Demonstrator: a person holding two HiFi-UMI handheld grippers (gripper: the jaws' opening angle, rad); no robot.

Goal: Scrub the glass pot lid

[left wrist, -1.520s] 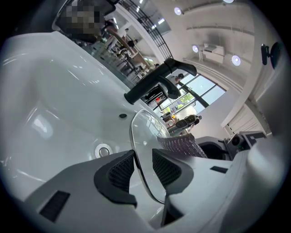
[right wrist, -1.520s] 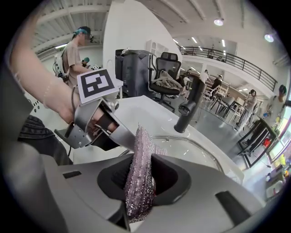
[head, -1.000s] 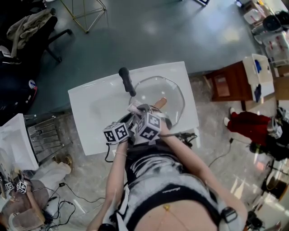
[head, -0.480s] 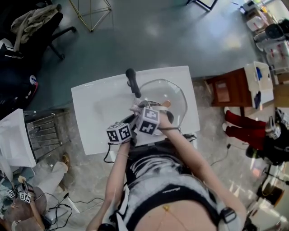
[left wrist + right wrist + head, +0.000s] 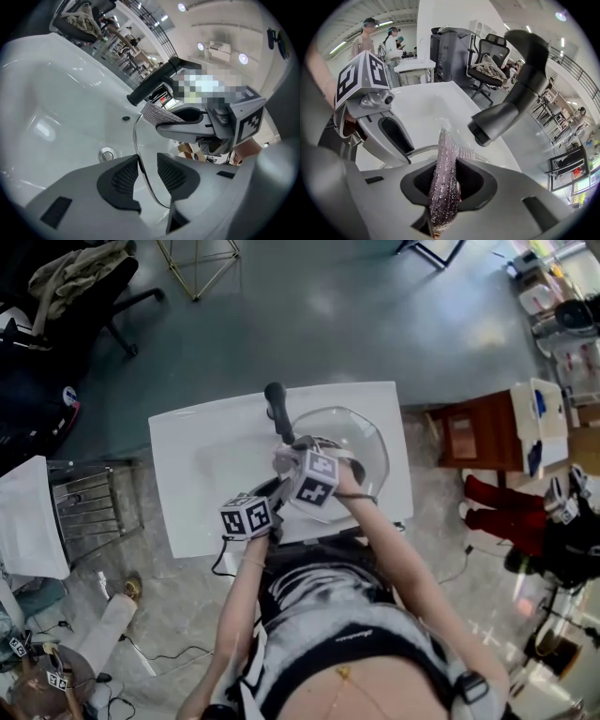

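The glass pot lid [image 5: 361, 451] stands tilted on its edge in the white sink [image 5: 202, 465]. My left gripper [image 5: 147, 176] is shut on the lid's metal rim [image 5: 136, 140], which runs between its two pads. My right gripper [image 5: 443, 187] is shut on a silvery mesh scrubbing cloth [image 5: 444, 173], whose top sticks out above the jaws. In the head view the right gripper [image 5: 289, 460] sits over the lid's left part, beside the black faucet [image 5: 277, 409]. The left gripper [image 5: 265, 498] is at the lid's near edge. The lid's knob is hidden.
The sink's drain [image 5: 108, 153] lies below the lid. The black faucet [image 5: 511, 93] hangs close above the cloth. A metal rack [image 5: 89, 512] stands left of the sink and a brown stool [image 5: 473, 432] to its right. People stand in the background [image 5: 370, 35].
My right gripper with the cloth has moved a little farther up across the lid, toward the faucet. The left gripper keeps its hold on the rim.
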